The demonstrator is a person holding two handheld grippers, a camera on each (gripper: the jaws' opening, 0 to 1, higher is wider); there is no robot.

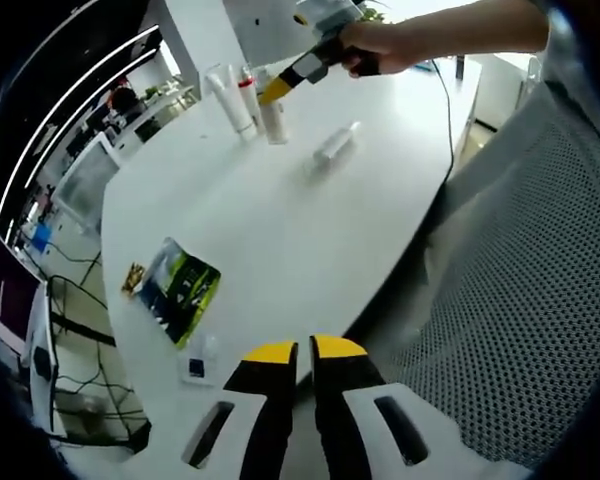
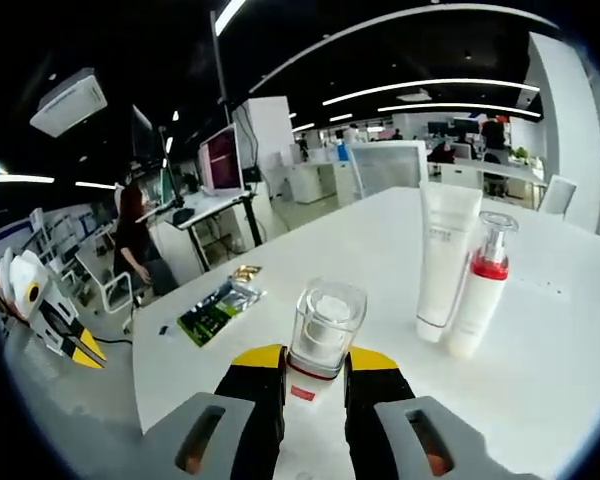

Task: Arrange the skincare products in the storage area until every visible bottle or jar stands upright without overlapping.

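In the right gripper view my right gripper (image 2: 315,362) is shut on a bottle with a clear cap (image 2: 322,330), held upright. To its right stand a white tube (image 2: 445,255) and a pump bottle with a red band (image 2: 482,285), close together. The left gripper view shows the same group at the table's far end: the tube (image 1: 230,100), the red-band bottle (image 1: 248,92) and the held bottle (image 1: 275,125), with the right gripper (image 1: 273,92) in a hand. Another clear bottle (image 1: 335,146) lies on its side nearby. My left gripper (image 1: 304,350) hangs shut with nothing in it over the near table edge.
A green packet (image 1: 180,290) lies on the white table (image 1: 280,230), with a small gold item (image 1: 132,278) and a small sachet (image 1: 200,360) near it. A mesh chair back (image 1: 520,330) stands to the right. Desks, monitors and a person (image 2: 135,245) are beyond the table.
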